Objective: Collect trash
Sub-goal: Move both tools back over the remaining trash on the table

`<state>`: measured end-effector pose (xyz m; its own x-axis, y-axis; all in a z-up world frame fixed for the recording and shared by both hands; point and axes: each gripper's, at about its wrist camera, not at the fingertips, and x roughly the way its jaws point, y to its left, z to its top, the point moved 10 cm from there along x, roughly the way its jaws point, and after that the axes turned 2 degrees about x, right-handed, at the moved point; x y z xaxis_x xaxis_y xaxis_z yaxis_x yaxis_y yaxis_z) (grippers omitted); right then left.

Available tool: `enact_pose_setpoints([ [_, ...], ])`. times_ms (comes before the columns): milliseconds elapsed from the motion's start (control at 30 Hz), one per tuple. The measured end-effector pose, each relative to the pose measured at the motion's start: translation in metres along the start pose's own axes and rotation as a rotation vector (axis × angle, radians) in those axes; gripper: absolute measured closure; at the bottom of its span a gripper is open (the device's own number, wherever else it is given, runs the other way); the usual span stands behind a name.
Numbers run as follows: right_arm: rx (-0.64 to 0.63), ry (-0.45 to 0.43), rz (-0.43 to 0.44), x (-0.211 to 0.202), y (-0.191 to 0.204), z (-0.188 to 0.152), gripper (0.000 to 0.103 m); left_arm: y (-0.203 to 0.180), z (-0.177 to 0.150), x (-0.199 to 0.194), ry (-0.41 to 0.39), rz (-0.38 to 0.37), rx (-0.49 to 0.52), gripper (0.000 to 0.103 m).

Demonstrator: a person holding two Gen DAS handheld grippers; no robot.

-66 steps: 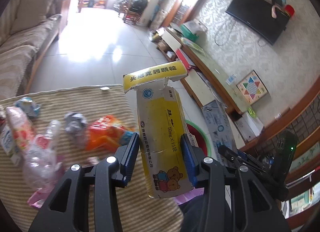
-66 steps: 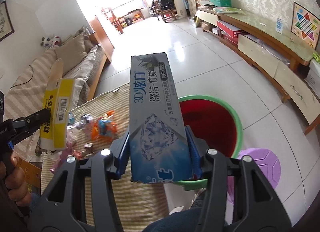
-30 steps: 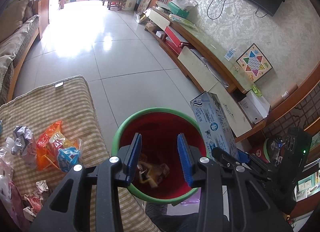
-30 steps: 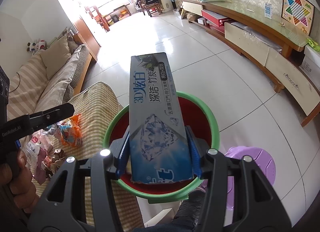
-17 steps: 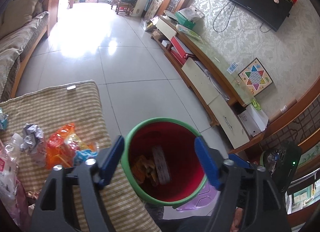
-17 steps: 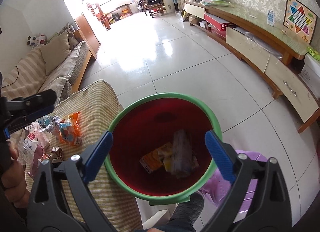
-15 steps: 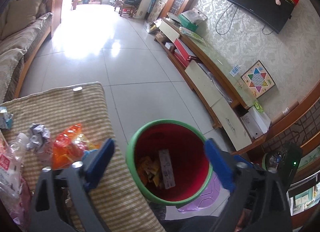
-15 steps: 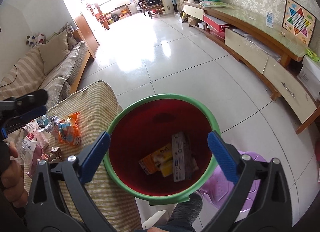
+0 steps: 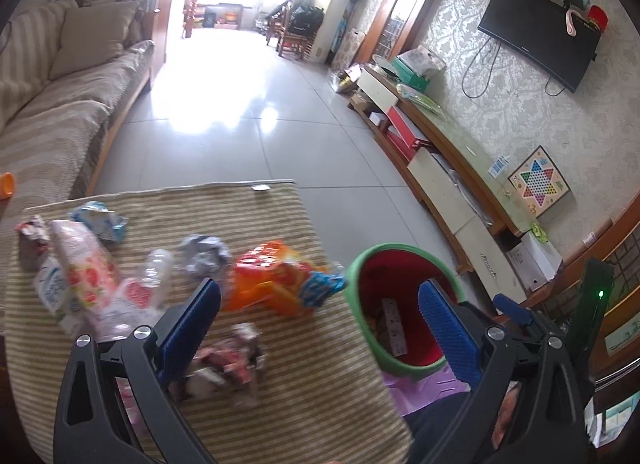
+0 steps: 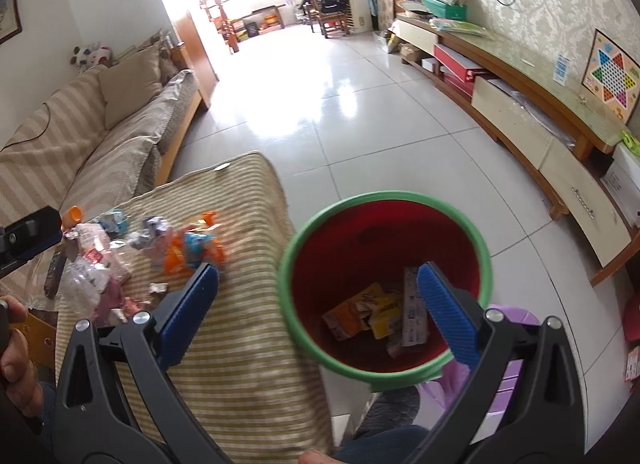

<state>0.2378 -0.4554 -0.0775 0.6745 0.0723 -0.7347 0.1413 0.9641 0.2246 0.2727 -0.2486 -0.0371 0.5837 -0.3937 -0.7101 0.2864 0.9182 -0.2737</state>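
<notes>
Both boxes have left the jaws since the earlier frames: the yellow carton and the blue toothpaste box now lie inside the red bin (image 10: 384, 248), and each gripper's jaws have just been opening, with nothing between them. The left gripper (image 9: 318, 324) stands wide apart and has swung back over the striped table (image 9: 280, 220), while the right gripper (image 10: 318, 300) hangs equally wide above the bin's green rim. Remaining trash sits in a loose cluster on the table: an orange snack wrapper (image 9: 276, 284), a crumpled foil ball (image 9: 204, 256), a clear plastic bottle (image 9: 158, 268), a pink strawberry-print pack (image 9: 86, 276) and small torn wrappers (image 9: 228, 356) nearest the left gripper. The pieces overlap and look light and slippery, so a pinch on one could probably drag its neighbour along or flick it off the table edge onto the floor. The bin stands just beside the table corner, so a hurried swing might clip its rim. A purple stool (image 10: 516, 348) is tucked behind the bin.
</notes>
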Motion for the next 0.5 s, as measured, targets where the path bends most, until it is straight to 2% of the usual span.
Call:
enact_pose_setpoints([
  [267,-0.090,0.042,0.083,0.004,0.087,-0.025,0.005,0.079,-0.021,-0.061,-0.039,0.086,-0.056,0.008],
  [500,-0.195,0.082,0.113,0.008,0.147,-0.053,0.005,0.138,-0.064,-0.087,-0.019,0.110,-0.138,0.008],
])
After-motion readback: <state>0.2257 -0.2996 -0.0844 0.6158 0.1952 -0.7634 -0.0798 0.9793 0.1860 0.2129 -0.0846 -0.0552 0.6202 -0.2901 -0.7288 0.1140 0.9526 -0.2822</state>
